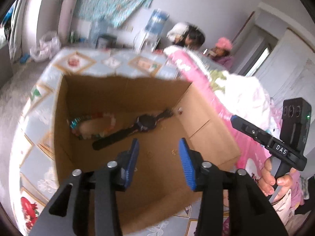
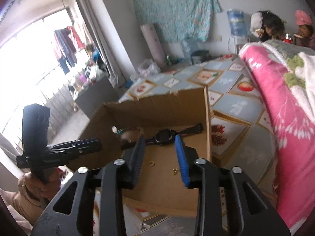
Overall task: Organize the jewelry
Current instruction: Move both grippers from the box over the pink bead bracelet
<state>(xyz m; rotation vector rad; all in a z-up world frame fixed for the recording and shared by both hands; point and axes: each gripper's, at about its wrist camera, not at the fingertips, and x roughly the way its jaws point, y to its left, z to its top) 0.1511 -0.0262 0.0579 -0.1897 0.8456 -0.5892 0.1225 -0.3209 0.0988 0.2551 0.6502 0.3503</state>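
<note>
An open cardboard box (image 1: 204, 125) (image 2: 157, 104) sits on a patterned bed. Inside it lie a black wristwatch (image 1: 137, 125) (image 2: 163, 135), a multicoloured bead bracelet (image 1: 92, 123) (image 2: 128, 133) and small gold rings (image 2: 151, 163) on the box floor. My left gripper (image 1: 158, 155) hangs above the box, open, with nothing between its blue pads. The right gripper (image 2: 160, 155) also hovers over the box, open and empty. Each gripper shows in the other's view, held by a hand: the right one (image 1: 263, 135) and the left one (image 2: 59, 149).
A pink floral quilt (image 1: 196, 72) (image 2: 285, 102) is piled along the right of the box. The bed cover (image 2: 226, 80) is blue with framed pictures. Two people sit beyond the bed. A window with hanging clothes (image 2: 67, 45) is at the left.
</note>
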